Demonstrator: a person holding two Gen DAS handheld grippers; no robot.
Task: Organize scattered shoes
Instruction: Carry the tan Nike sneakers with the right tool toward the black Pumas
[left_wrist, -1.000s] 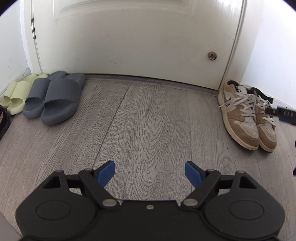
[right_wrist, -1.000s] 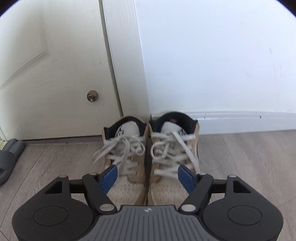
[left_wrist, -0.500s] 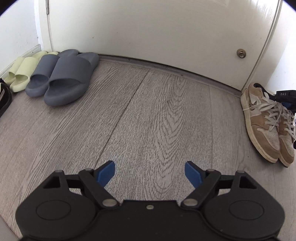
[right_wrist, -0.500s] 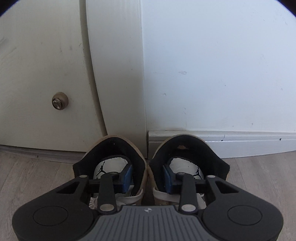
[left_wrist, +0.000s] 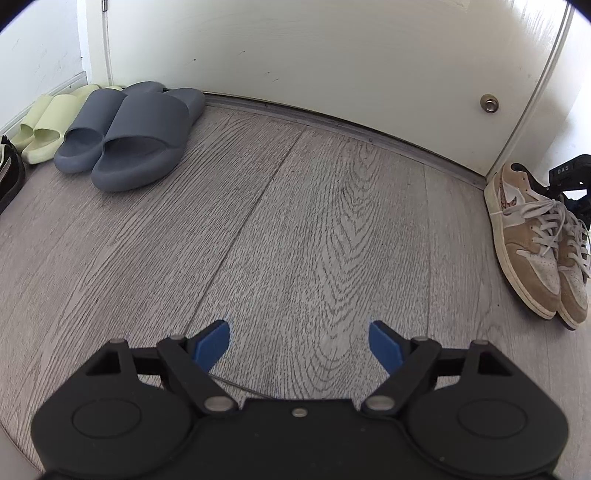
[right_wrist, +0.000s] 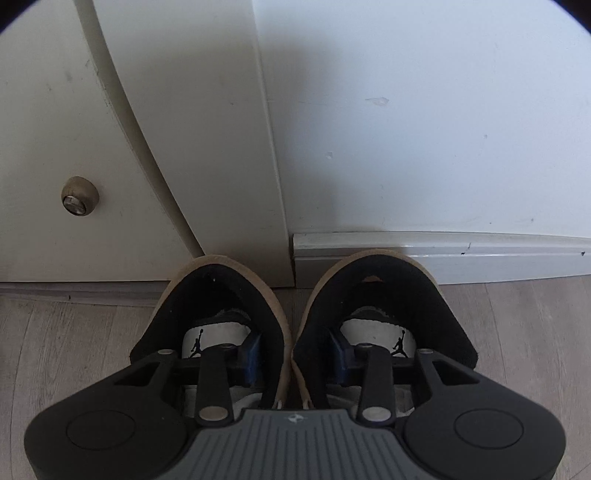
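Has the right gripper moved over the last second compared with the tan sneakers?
Yes. The right gripper went forward and down toward the baseboard; its fingers now sit inside the tan sneakers' collars, pinching their inner walls together.

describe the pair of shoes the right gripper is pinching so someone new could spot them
Find the white door, then its right-hand corner by the baseboard. The tan sneakers stand there, heels toward the wall; they alone have laces, unlike the grey slides and pale green slides.
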